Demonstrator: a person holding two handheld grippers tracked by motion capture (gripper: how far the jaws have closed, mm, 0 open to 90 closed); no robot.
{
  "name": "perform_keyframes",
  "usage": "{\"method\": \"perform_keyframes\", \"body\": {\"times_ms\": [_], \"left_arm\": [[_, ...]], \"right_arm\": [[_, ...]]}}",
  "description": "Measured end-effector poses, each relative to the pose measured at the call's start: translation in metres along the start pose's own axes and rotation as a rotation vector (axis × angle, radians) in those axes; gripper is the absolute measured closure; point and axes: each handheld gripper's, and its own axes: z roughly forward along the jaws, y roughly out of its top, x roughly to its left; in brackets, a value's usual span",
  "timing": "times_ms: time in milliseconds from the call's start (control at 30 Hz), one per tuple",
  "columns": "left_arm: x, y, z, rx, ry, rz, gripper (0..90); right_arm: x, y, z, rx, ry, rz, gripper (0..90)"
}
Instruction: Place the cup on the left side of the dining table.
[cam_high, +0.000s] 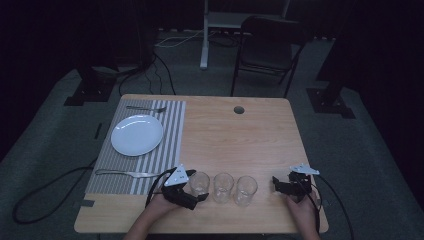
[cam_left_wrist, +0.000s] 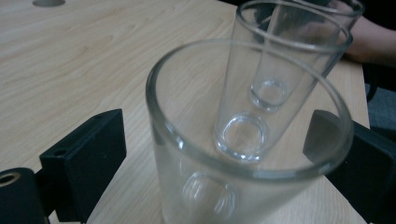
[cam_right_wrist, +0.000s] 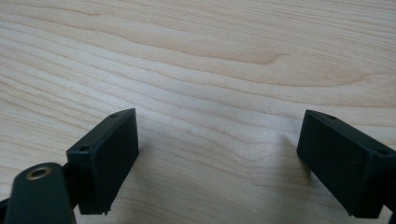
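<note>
The left gripper (cam_high: 199, 191) brackets, jaws spread and left pad clear, the leftmost glass (cam_left_wrist: 243, 154) of three along the bench (cam_high: 235, 135) near edge, while the right gripper (cam_high: 276, 183) rests wide open, empty, near the right corner.

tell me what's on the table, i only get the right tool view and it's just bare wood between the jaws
Observer: Three empty glasses stand in a row near the front edge, to the left of your right tool.
Operator: is the left tool on one of them
Observer: The left tool has its jaws on either side of the leftmost glass, with a gap at one pad, so it is not clamped.
Operator: anything else out there
Observer: A white plate sits on a striped mat at the table's left.
</note>
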Motion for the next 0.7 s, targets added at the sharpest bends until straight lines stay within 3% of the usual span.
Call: {"method": "perform_keyframes", "body": {"times_ms": [67, 133, 200, 267, 333, 400, 700], "left_arm": [[-0.0004, 0.002, 0.0006, -0.021, -0.008, -0.003, 5.3], [-0.0025, 0.0028, 0.0007, -0.032, 0.007, 0.029, 11.1], [-0.002, 0.0034, 0.0007, -0.061, -0.005, 0.012, 16.1], [-0.0034, 0.0048, 0.0013, -0.053, -0.003, 0.025, 16.8], [-0.0035, 0.005, 0.001, -0.06, -0.005, 0.025, 25.1], [-0.0044, 0.005, 0.0003, -0.068, -0.009, 0.042, 27.4], [-0.0061, 0.0068, -0.0014, -0.07, -0.016, 0.045, 28.5]], "right_arm": [[0.0, 0.0, 0.0, 0.0, 0.0, 0.0, 12.2], [0.0001, 0.0, 0.0, 0.0, 0.0, 0.001, 12.2], [0.0001, 0.0, 0.0, 0.0, 0.0, 0.001, 12.2], [0.0001, 0.0, 0.0, 0.0, 0.0, 0.001, 12.2], [0.0001, 0.0, 0.0, 0.0, 0.0, 0.001, 12.3], [0.0001, 0.0, 0.0, 0.0, 0.0, 0.001, 12.2], [0.0001, 0.0, 0.0, 0.0, 0.0, 0.001, 12.3]]}}
